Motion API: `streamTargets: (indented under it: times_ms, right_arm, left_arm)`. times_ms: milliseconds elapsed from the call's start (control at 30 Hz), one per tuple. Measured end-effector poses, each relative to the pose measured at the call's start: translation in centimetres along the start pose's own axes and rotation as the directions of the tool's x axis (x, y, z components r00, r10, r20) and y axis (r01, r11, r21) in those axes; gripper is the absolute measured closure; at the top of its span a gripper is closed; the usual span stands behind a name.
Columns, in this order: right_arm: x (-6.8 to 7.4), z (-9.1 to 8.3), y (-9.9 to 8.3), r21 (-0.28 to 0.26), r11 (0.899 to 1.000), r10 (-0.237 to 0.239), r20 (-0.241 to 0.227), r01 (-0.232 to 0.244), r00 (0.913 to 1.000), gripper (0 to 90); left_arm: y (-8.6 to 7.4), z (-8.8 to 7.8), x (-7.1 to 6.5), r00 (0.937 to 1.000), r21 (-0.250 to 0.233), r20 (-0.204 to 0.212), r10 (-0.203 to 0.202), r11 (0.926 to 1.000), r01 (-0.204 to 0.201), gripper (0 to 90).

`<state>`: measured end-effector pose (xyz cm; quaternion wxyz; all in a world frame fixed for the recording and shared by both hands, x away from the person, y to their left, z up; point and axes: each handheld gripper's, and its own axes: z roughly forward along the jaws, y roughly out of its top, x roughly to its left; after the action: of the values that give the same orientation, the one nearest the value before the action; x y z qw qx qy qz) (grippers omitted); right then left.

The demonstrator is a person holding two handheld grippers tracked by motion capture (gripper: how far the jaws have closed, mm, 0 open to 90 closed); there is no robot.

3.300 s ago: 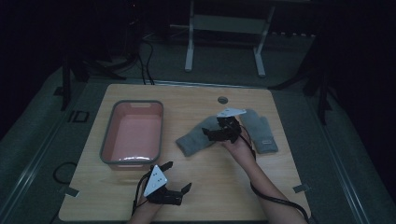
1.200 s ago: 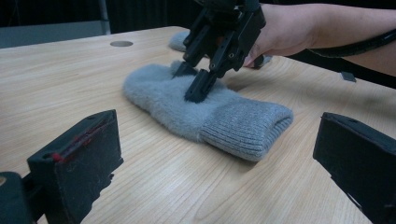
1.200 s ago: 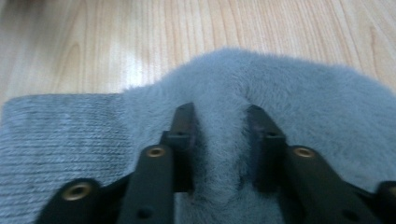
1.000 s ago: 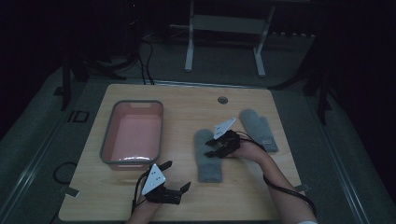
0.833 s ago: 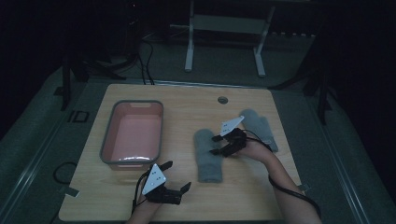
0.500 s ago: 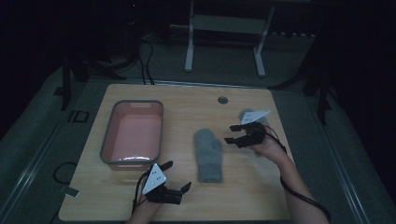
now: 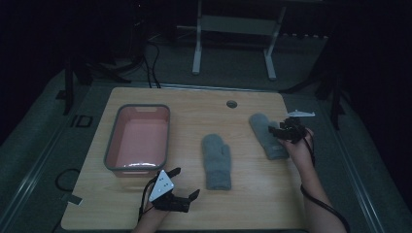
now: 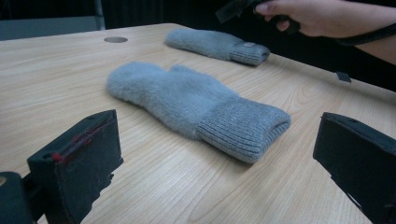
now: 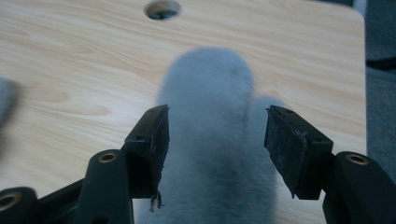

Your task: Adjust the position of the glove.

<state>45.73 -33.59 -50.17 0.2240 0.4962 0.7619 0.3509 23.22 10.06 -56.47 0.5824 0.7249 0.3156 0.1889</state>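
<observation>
Two grey fuzzy mittens lie flat on the wooden table point(image 7: 252, 194). One mitten point(image 7: 217, 160) is in the middle, its knit cuff toward the front edge. The other mitten point(image 7: 266, 135) lies farther right. My right gripper point(image 7: 276, 131) hovers at that right mitten's cuff end. In the right gripper view it point(image 9: 217, 126) is open, its jaws on either side of the mitten point(image 9: 210, 93) without pinching it. My left gripper point(image 7: 185, 182) rests open near the front edge. Along its jaws point(image 8: 219, 140) I see the middle mitten's cuff point(image 8: 243, 128) and, beyond it, the right mitten point(image 8: 215, 44).
A pink tub with a grey rim point(image 7: 112, 145) stands at the table's left, with nothing inside that I can see. A round cable hole point(image 7: 231, 104) sits near the back edge. A person's hand point(image 8: 317, 16) holds the right gripper. A dark metal stand point(image 7: 233, 29) is behind the table.
The right gripper pulled one mitten to the table's middle, let it go, then swung right over the other mitten. The left gripper has stayed put.
</observation>
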Motion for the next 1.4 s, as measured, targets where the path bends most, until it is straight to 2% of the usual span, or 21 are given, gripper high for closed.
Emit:
streamTargets:
  times_ms: [67,133,233,300,333,467,567,667,800,1000,1100,1133,1200,1267,1333,1367,1400]
  right_arm:
    - [-0.3,0.9,-0.5,0.009,1.000,0.017,0.000,-0.017,0.9998,40.7]
    - [-0.4,1.6,-1.1,0.014,0.999,0.039,-0.021,-0.039,0.9990,40.7]
    - [-0.2,2.4,-1.6,0.031,0.999,0.023,-0.022,-0.022,0.9995,42.1]
    - [0.2,3.5,-2.5,0.069,0.997,-0.033,-0.024,0.035,0.9991,47.2]
    - [0.3,3.7,-2.8,0.060,0.996,-0.063,-0.023,0.064,0.9978,50.3]
    - [0.5,3.6,-3.0,0.058,0.998,-0.036,-0.023,0.037,0.9991,70.5]
    - [0.8,3.4,-2.9,0.063,0.998,0.020,-0.006,-0.020,0.9998,76.5]
    - [1.2,3.1,-3.1,0.045,0.997,0.063,0.010,-0.063,0.9980,79.3]
    - [1.7,1.6,-3.0,-0.002,0.993,0.121,0.038,-0.121,0.9919,80.1]
    - [3.1,-1.8,-3.0,-0.054,0.988,0.147,0.040,-0.144,0.9884,80.0]
    - [3.9,-3.8,-3.4,-0.076,0.981,0.184,0.057,-0.179,0.9813,79.9]
    - [4.1,-4.5,-3.6,-0.082,0.975,0.212,0.057,-0.207,0.9756,79.8]
    - [4.6,-5.8,-4.4,-0.096,0.968,0.240,0.058,-0.234,0.9690,79.7]
    - [5.1,-6.8,-5.3,-0.101,0.964,0.254,0.075,-0.246,0.9641,79.6]
    - [5.2,-7.2,-5.7,-0.096,0.964,0.256,0.085,-0.248,0.9628,79.5]
    - [5.5,-8.0,-6.6,-0.094,0.957,0.282,0.094,-0.273,0.9549,79.5]
    - [5.7,-8.3,-7.0,-0.085,0.958,0.283,0.097,-0.275,0.9542,79.5]
  left_arm:
    - [0.0,0.0,0.0,1.0000,0.000,0.000,-0.001,1.0000,0.001,1.3]
    - [0.0,0.0,0.0,1.0000,-0.001,-0.001,-0.002,1.0000,0.002,1.3]
    - [0.0,0.0,0.0,1.0000,0.000,-0.003,-0.005,1.0000,0.005,1.3]
    - [-0.1,0.0,0.1,1.0000,0.008,-0.002,-0.008,0.9999,0.008,1.3]
    - [-0.1,0.0,0.1,1.0000,0.006,-0.002,-0.008,1.0000,0.008,1.3]
    - [-0.1,0.0,0.2,1.0000,0.006,-0.003,-0.009,0.9999,0.009,1.3]
    - [-0.1,0.0,0.1,1.0000,0.003,-0.004,-0.008,1.0000,0.008,1.3]
    - [0.0,0.0,0.1,0.9999,0.000,-0.004,-0.011,0.9999,0.011,1.3]
    - [-0.1,-0.1,0.2,0.9999,-0.002,-0.006,-0.016,0.9999,0.016,1.3]
    - [0.0,-0.2,0.1,0.9998,-0.006,-0.002,-0.020,0.9998,0.020,1.3]
    - [0.0,-0.2,0.1,0.9999,-0.007,-0.001,-0.014,0.9999,0.014,1.3]
    - [0.0,-0.2,0.1,0.9999,-0.007,-0.001,-0.014,0.9999,0.014,1.3]
    - [0.1,-0.1,0.1,0.9999,-0.008,-0.003,-0.015,0.9999,0.015,1.3]
    - [0.1,-0.1,0.1,0.9999,-0.009,0.000,-0.016,0.9998,0.016,1.3]
    - [0.1,-0.1,0.1,0.9999,-0.009,0.002,-0.015,0.9998,0.015,1.3]
    - [0.1,-0.1,0.0,0.9999,-0.009,0.004,-0.015,0.9998,0.015,1.3]
    - [0.1,-0.1,0.0,0.9999,-0.010,0.003,-0.015,0.9998,0.015,1.3]
